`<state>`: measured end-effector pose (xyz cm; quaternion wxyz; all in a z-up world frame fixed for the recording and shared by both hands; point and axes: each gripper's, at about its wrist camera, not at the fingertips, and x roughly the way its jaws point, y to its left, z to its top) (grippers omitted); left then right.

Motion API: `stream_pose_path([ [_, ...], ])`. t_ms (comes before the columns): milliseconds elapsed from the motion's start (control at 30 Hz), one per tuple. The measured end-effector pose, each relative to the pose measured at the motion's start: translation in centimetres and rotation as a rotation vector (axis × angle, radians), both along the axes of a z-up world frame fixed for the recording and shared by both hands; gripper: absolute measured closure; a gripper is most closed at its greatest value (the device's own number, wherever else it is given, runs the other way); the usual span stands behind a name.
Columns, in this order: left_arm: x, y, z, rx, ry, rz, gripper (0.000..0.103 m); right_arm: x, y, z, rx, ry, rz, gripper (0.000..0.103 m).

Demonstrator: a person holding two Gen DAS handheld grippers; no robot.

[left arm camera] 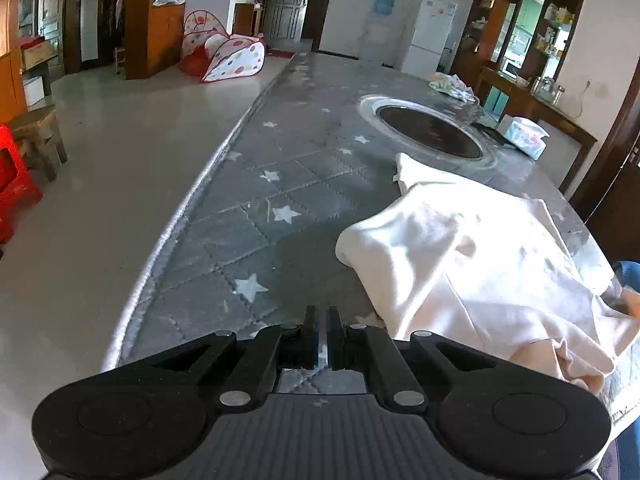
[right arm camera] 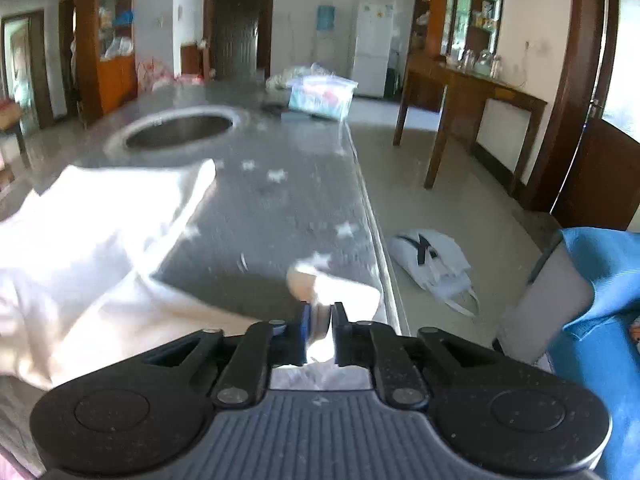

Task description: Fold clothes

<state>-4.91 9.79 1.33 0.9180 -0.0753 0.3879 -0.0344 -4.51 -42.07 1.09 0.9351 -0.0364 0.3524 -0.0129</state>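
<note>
On the bench: cream garment (left arm camera: 472, 264) lies rumpled near the front right edge, one end toward the round hob (left arm camera: 428, 130).
Left tongs (left arm camera: 323, 312): shut, empty, over bare bench (left arm camera: 248, 216) beside the cloth.
Right tongs (right arm camera: 320, 312): slightly parted, a cloth corner between them; grip uncertain.
Likely reason: corner taken up for spreading before a fold.
Far corner: tissue pack (left arm camera: 524, 136), print unreadable.
Floor: white bag (right arm camera: 432, 260), black mark.

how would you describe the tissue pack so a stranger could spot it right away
Start at the long grey star-patterned table and find the round dark recess sunk into it. The tissue pack lies just beyond, at the table's edge: a pale blue printed plastic packet, unlike the plain cream garment.
</note>
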Motion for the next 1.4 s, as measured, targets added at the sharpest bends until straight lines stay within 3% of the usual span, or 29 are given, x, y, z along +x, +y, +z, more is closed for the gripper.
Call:
stream_pose_path([
  [233,-1.0,-4.8,1.4,-0.016,-0.052,-0.222,0.092,-1.0,0.7,2.5,0.005,-0.072,0.047,0.082],
  [333,-1.1,-7.6,1.4,-0.025,-0.059,-0.32,0.084,-1.4,2.3,3.1,0.037,-0.067,0.149,0.082],
  [467,-0.8,-10.9,1.0,-0.01,-0.065,-0.418,0.064,-1.3,5.6,3.4,0.103,-0.028,0.341,0.079],
  [733,-0.1,-13.9,-0.6,0.035,-0.046,-0.502,0.059,-2.2,13.7,2.6,0.137,0.052,0.663,0.07],
  [833,-0.2,-14.2,-1.2,0.04,-0.036,-0.523,0.061,-2.6,15.8,1.9,0.132,0.09,0.736,0.068],
  [900,-0.4,-14.3,-1.4,0.049,-0.04,-0.538,0.074,-2.8,16.8,1.2,0.115,0.117,0.765,0.068],
  [967,-0.5,-14.4,-1.6,0.047,-0.042,-0.551,0.094,-2.9,17.6,0.4,0.089,0.139,0.775,0.068],
  [1033,-0.8,-14.2,-1.3,0.04,-0.056,-0.562,0.098,-3.0,17.9,-0.2,0.048,0.148,0.763,0.072],
  [1067,-1.1,-14.1,-1.1,0.037,-0.066,-0.569,0.099,-3.1,18.0,-0.4,0.035,0.152,0.758,0.074],
  [1133,-1.6,-13.9,-0.6,0.03,-0.088,-0.588,0.099,-3.2,17.4,-0.6,0.019,0.155,0.75,0.095],
  [1233,-2.6,-13.5,-0.1,0.024,-0.115,-0.623,0.1,-3.9,16.8,-0.2,0.017,0.144,0.763,0.099],
  [1400,-2.9,-13.0,-1.5,0.028,-0.055,-0.657,0.1,-4.9,16.5,-0.3,0.015,0.178,0.802,0.099],
])
